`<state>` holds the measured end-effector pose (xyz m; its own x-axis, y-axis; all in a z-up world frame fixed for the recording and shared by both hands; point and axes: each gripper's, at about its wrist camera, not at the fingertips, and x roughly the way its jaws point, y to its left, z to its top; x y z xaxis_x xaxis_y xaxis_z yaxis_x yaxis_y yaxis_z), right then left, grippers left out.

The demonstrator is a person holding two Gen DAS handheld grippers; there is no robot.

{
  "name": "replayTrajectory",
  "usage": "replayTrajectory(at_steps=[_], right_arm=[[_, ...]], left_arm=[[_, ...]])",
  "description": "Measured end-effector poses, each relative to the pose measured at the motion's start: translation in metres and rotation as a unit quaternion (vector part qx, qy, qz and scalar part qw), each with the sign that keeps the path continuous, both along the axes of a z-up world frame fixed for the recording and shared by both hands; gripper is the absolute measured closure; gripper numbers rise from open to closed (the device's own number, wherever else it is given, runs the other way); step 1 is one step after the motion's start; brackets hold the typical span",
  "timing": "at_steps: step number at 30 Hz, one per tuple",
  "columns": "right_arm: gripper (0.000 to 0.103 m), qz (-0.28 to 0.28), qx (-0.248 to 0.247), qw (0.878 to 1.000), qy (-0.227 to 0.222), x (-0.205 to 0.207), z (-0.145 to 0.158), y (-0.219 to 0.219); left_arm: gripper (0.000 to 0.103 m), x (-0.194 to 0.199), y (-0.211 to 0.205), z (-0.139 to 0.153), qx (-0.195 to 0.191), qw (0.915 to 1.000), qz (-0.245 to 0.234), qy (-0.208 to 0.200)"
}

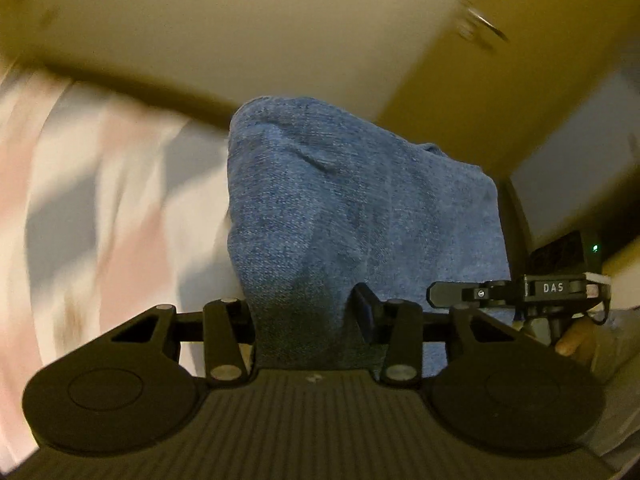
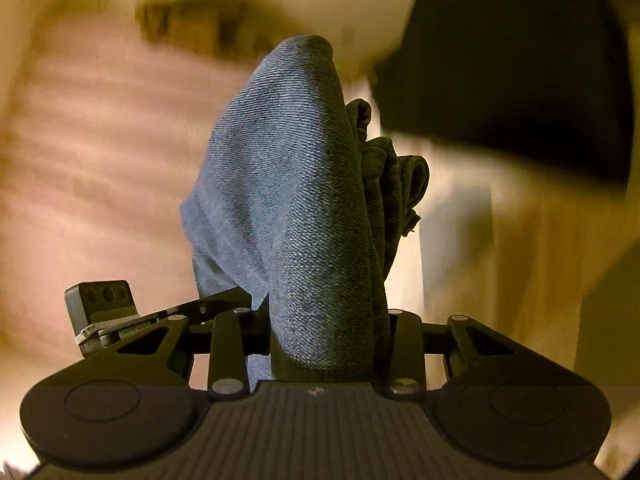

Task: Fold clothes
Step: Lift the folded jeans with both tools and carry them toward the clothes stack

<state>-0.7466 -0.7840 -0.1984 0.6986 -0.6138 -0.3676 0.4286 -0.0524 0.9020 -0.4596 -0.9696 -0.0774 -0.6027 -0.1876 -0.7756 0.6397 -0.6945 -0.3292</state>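
Observation:
A blue knit garment [image 1: 352, 208] fills the middle of the left wrist view. My left gripper [image 1: 304, 312] is shut on its edge, and the cloth bulges up over the jaws and hides the fingertips. In the right wrist view the same blue garment [image 2: 288, 200] rises as a bunched fold with darker layers on its right side. My right gripper [image 2: 320, 328] is shut on it, fingertips hidden by cloth. The right gripper also shows in the left wrist view [image 1: 520, 292] at the right edge of the cloth, with a hand behind it.
A bed sheet with pink, white and grey patches [image 1: 100, 208] lies blurred at the left. Yellowish walls and ceiling [image 1: 280, 20] are above. A dark panel [image 2: 520, 72] stands at the upper right. The left gripper's body [image 2: 104, 312] shows at the lower left.

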Motion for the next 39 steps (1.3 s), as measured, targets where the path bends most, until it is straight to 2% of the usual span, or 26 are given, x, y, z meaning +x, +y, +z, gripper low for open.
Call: replayTrajectory(at_steps=[4,7,10,14,19,24,28,30,32,34,35,37,39], right_arm=[[0.065,-0.119,-0.014,0.992,-0.025,-0.047,0.017,-0.031],[0.065,-0.182,-0.001,0.982,-0.040,-0.074,0.015,-0.052],[0.065,-0.228,0.019,0.972,-0.059,-0.096,0.002,-0.066],[0.065,-0.258,0.050,0.962,-0.072,-0.105,-0.017,-0.080],[0.064,-0.274,0.074,0.954,-0.097,-0.121,-0.039,-0.098],[0.063,-0.253,0.105,0.957,-0.100,-0.121,-0.066,-0.111],[0.060,-0.247,0.119,0.959,-0.072,-0.131,-0.081,-0.119],[0.054,-0.248,0.115,0.961,-0.042,-0.129,-0.084,-0.121],[0.048,-0.250,0.122,0.960,-0.022,-0.129,-0.083,-0.125],[0.042,-0.244,0.124,0.962,0.004,-0.128,-0.076,-0.127],[0.038,-0.241,0.124,0.962,0.023,-0.128,-0.072,-0.128],[0.036,-0.240,0.110,0.961,0.081,-0.126,-0.054,-0.128],[0.036,-0.234,0.094,0.955,0.156,-0.121,-0.034,-0.123]], left_arm=[[0.060,-0.089,-0.073,0.018,-0.021,0.9958,-0.078,-0.042],[0.060,-0.143,-0.112,0.013,-0.024,0.9906,-0.118,-0.065],[0.060,-0.179,-0.138,-0.003,-0.016,0.9869,-0.138,-0.083],[0.060,-0.202,-0.161,-0.022,-0.002,0.9828,-0.156,-0.100],[0.060,-0.210,-0.183,-0.043,0.009,0.9797,-0.168,-0.109],[0.059,-0.211,-0.194,-0.072,0.036,0.9799,-0.162,-0.110],[0.053,-0.196,-0.197,-0.093,0.028,0.9836,-0.154,-0.090],[0.043,-0.188,-0.193,-0.102,0.007,0.9859,-0.145,-0.083],[0.042,-0.183,-0.187,-0.103,-0.010,0.9884,-0.128,-0.082],[0.045,-0.175,-0.184,-0.094,-0.043,0.9901,-0.106,-0.082],[0.054,-0.168,-0.183,-0.086,-0.064,0.9903,-0.093,-0.082],[0.063,-0.152,-0.175,-0.071,-0.099,0.9894,-0.073,-0.077],[0.076,-0.138,-0.159,-0.056,-0.126,0.9879,-0.063,-0.065]])
